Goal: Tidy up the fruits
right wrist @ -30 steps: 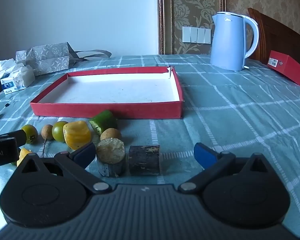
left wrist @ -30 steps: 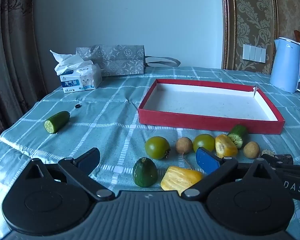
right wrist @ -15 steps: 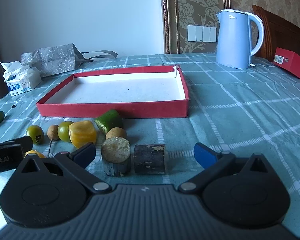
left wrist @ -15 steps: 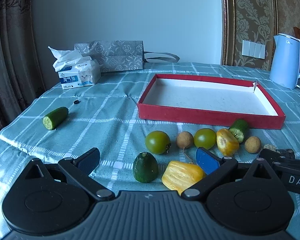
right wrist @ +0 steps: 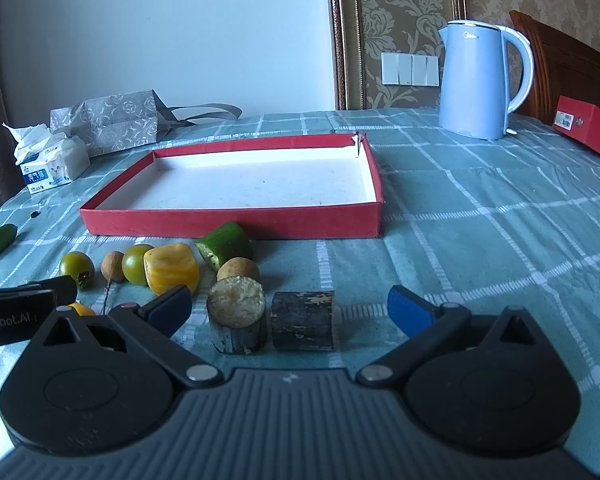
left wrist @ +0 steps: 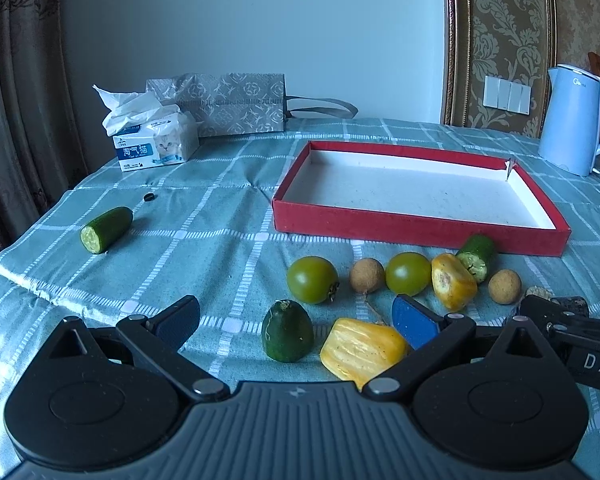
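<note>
Left tool (left wrist: 296, 320) and right tool (right wrist: 290, 306) gape over fruit, holding nothing

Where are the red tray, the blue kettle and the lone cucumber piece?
red tray (right wrist: 228, 222), right wrist view, front wall.
blue kettle (right wrist: 474, 84), right wrist view, body.
cucumber piece (left wrist: 109, 227), left wrist view, green skin.

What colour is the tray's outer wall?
Red, with a white inside; the tray shows best in the right wrist view.

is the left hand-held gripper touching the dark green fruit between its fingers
Apart. In the left wrist view the open left hand-held gripper shows tablecloth on both sides of the dark green fruit.
</note>
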### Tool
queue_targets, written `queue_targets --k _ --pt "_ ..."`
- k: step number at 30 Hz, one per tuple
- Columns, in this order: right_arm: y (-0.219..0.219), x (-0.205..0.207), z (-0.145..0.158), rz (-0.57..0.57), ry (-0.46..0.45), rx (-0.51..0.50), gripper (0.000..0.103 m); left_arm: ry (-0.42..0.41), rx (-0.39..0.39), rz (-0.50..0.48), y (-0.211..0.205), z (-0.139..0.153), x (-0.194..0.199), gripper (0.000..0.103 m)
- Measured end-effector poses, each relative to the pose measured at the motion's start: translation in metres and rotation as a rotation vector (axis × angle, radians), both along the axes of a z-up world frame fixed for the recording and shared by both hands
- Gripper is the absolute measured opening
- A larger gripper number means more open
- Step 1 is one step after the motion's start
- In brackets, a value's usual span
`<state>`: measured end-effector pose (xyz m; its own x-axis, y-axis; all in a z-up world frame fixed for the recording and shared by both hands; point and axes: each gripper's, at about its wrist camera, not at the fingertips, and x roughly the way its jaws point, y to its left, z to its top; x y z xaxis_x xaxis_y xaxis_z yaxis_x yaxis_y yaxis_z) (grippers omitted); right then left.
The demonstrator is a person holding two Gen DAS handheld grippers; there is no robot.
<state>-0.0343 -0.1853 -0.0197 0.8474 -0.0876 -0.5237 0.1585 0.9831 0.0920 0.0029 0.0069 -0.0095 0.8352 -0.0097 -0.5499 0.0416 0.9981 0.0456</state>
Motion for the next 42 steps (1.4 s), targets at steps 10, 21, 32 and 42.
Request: queue_targets --k 10,21,32,42 --pt "0.002 -0.002 -0.001 0.0 -0.018 -0.003 0.103 0.008 -0.005 0.003 0.0 -0.001 0.0 0.103" --pt "0.002 -0.003 0.0 0.012 -0.024 0.002 0.103 0.021 -0.009 0.01 0.002 -0.005 0.001 0.103" --pt "-0.006 -0.005 0.001 0.005 -0.025 -0.005 0.103 0.015 -0.006 -0.001 0.006 -0.004 -0.002 0.103" --pt "-0.025 -0.008 -0.003 -0.024 -0.008 -0.014 0.103 -0.041 0.02 -0.068 0.019 -0.011 -0.028 0.103"
